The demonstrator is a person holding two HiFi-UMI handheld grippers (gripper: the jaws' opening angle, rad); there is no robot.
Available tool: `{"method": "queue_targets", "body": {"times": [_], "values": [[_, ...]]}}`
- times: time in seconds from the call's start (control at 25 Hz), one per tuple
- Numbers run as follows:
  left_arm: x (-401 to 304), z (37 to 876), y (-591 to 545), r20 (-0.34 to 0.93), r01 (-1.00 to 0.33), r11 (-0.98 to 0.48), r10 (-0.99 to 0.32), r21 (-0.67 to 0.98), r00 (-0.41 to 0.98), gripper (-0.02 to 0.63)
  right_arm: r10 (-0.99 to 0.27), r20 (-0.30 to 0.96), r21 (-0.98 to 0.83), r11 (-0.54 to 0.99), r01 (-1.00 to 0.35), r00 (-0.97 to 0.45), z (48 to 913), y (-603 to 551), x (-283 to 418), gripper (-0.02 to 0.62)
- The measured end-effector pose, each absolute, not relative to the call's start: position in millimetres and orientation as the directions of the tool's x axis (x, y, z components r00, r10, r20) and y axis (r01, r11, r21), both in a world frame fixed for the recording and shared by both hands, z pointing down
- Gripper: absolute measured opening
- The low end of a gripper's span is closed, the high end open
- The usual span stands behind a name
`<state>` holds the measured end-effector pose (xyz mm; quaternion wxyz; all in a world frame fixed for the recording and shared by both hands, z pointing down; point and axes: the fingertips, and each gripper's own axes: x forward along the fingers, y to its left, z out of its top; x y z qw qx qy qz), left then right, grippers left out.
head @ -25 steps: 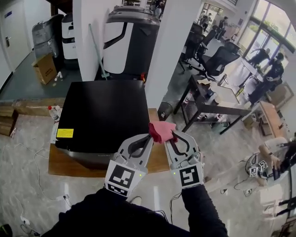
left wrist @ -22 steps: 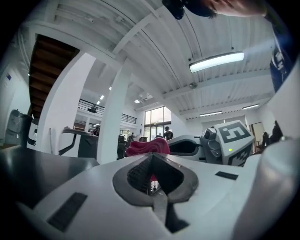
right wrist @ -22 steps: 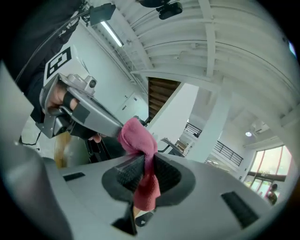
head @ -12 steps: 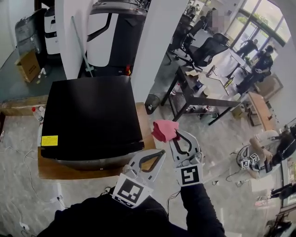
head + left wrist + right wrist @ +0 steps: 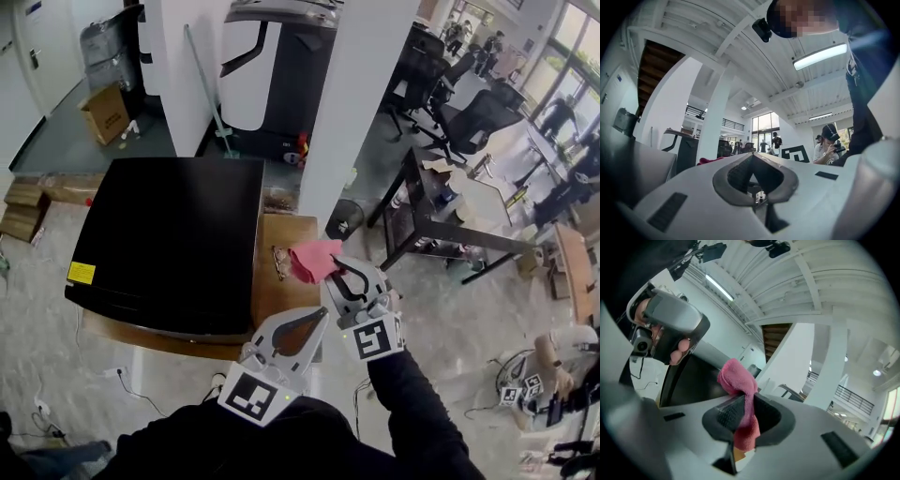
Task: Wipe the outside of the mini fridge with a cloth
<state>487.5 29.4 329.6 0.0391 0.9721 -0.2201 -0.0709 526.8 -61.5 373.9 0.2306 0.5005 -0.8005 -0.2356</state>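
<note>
Standing on the wooden bench (image 5: 284,305), the black mini fridge (image 5: 169,234) fills its left side. My right tongs (image 5: 330,264) pinch the pink cloth (image 5: 314,258) over the bench's right edge, off the fridge; left tongs (image 5: 319,312) pressed together, empty. Friction while wiping could drag the cloth free.

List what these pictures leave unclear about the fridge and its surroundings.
- Mini fridge door and sides: the head view shows mostly its top; the steep angle hides them.
- Yellow label on it: print too small.
- Small item on the wooden table, beside the cloth: too small to identify.
</note>
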Motion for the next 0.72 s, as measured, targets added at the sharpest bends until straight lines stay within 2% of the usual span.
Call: {"method": "queue_targets", "body": {"times": [0.12, 0.4, 0.72], "values": [[510, 355, 12, -0.072, -0.508, -0.854, -0.516, 0.110, 0.853, 0.006, -0.853, 0.108, 0.692, 0.433, -0.578, -0.510, 388, -90, 533, 0.058], [522, 394, -20, -0.018, -0.691, -0.716, -0.695, 0.100, 0.718, 0.006, -0.672, 0.090, 0.754, 0.528, -0.390, -0.736, 406, -129, 512, 0.058], [521, 410, -25, 0.020, -0.763, -0.642, -0.764, 0.077, 0.645, 0.006, -0.554, 0.111, 0.777, 0.566, -0.275, -0.825, 427, -144, 473, 0.060]]}}
